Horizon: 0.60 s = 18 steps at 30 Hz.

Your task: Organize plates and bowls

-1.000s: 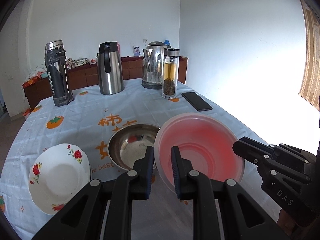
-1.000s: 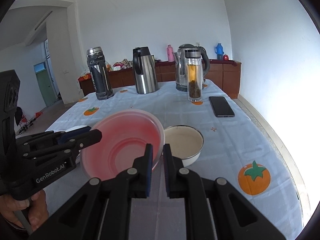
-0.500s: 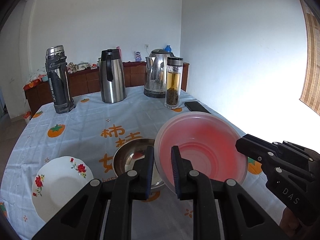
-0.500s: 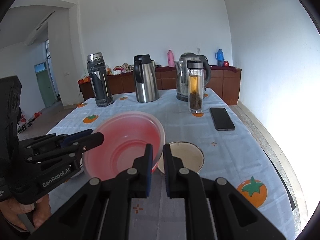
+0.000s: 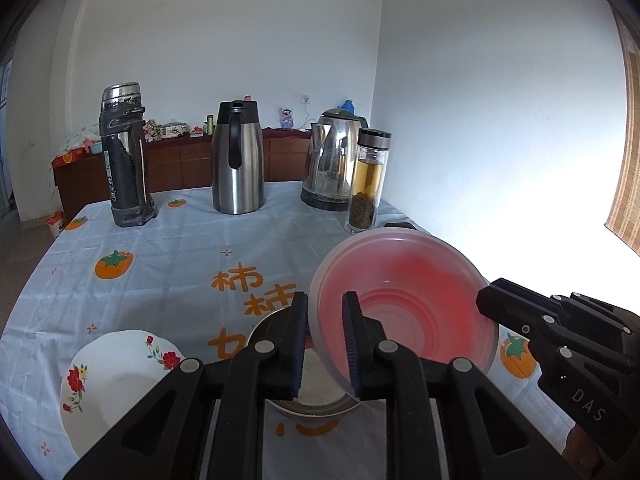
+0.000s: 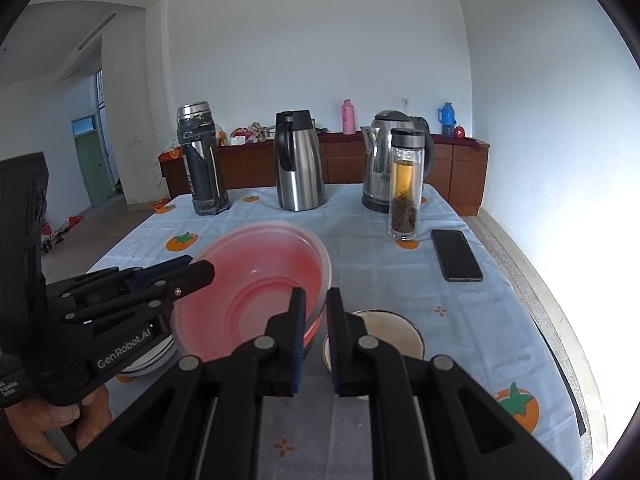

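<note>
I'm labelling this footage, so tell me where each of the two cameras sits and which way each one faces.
Left wrist: on the left gripper, facing along the table toward the far wall; its fingers pinch the pink bowl; the right gripper enters at right.
Right wrist: on the right gripper, facing the same way, clamping that bowl's other rim; the left gripper and a hand show at left.
Shared: bowl, flasks, kettle, tea bottle.

Strong daylight is pouring in from the right in both fisheye views, washing that side of the tabletop (image 6: 472, 320) and the wall (image 5: 500, 120) to blank white. The rest is staying evenly bright. Straight lines are bowing towards the black corners. The pink bowl (image 6: 256, 284) is looking slightly smeared.
</note>
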{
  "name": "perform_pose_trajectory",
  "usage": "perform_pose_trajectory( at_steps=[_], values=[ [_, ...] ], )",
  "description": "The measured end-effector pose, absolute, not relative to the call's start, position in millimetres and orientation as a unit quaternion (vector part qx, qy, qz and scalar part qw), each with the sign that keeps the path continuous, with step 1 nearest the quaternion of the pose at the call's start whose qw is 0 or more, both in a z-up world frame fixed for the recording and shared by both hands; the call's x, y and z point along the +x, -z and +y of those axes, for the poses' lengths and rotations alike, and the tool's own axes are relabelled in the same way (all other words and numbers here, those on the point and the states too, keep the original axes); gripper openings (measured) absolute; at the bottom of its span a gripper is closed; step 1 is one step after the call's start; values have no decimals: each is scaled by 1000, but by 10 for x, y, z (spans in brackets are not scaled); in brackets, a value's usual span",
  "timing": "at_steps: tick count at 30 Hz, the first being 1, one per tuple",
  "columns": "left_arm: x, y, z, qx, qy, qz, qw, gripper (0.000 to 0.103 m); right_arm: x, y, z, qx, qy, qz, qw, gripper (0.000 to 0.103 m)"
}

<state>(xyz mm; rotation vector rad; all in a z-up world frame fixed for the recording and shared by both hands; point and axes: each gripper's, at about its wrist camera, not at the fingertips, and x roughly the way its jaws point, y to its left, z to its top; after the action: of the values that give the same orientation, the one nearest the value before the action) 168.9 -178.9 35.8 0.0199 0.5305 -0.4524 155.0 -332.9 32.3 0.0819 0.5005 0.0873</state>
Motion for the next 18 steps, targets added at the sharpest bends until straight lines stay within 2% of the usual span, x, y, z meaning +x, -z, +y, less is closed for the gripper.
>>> perform_pose_trajectory(
  at_steps=[18],
  values=[
    [1926,-140,-1679,-3,207,276,939,19,1960,9,-3248,53,-53,294,953,10]
  ],
)
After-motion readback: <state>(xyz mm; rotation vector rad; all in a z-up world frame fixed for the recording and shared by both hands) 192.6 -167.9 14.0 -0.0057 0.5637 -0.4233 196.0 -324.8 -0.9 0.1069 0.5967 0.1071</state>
